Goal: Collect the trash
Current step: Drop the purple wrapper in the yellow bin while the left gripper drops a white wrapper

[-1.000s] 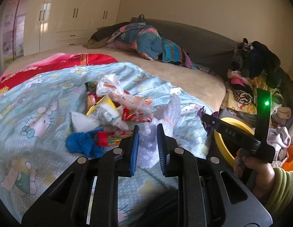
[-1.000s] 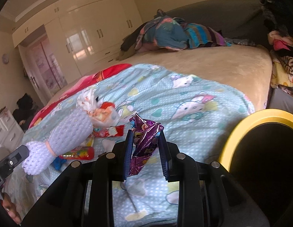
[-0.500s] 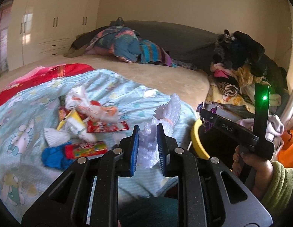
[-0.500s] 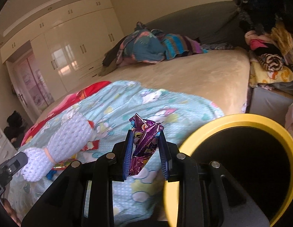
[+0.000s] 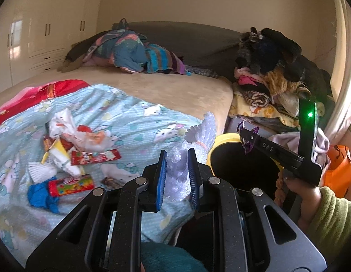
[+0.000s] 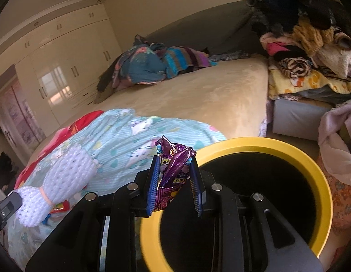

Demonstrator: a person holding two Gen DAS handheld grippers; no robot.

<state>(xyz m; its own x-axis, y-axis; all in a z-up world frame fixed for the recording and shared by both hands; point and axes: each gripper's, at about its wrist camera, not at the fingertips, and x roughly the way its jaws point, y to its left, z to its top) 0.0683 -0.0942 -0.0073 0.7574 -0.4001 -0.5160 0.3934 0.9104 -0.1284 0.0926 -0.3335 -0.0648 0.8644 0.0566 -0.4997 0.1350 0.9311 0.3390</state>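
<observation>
My left gripper (image 5: 176,176) is shut on a white foam net sleeve (image 5: 193,142), held above the bed's edge; the sleeve also shows in the right wrist view (image 6: 64,176). My right gripper (image 6: 174,179) is shut on a crumpled purple wrapper (image 6: 174,165) and holds it over the near rim of a yellow-rimmed black bin (image 6: 320,181). In the left wrist view the right gripper (image 5: 247,137) hangs over the bin (image 5: 215,145). Several wrappers (image 5: 69,140) lie in a pile on the light-blue blanket (image 5: 121,117).
A red candy tube (image 5: 71,184) and blue scrap (image 5: 40,197) lie by the pile. Clothes are heaped right of the bed (image 5: 270,72) and at its far end (image 5: 127,49). An orange bag (image 5: 338,170) sits right of the bin. Wardrobes (image 5: 39,29) line the left wall.
Both grippers have moved right, from over the blanket toward the bin. The purple wrapper now hangs over the bin's rim. Both grips are unchanged.
</observation>
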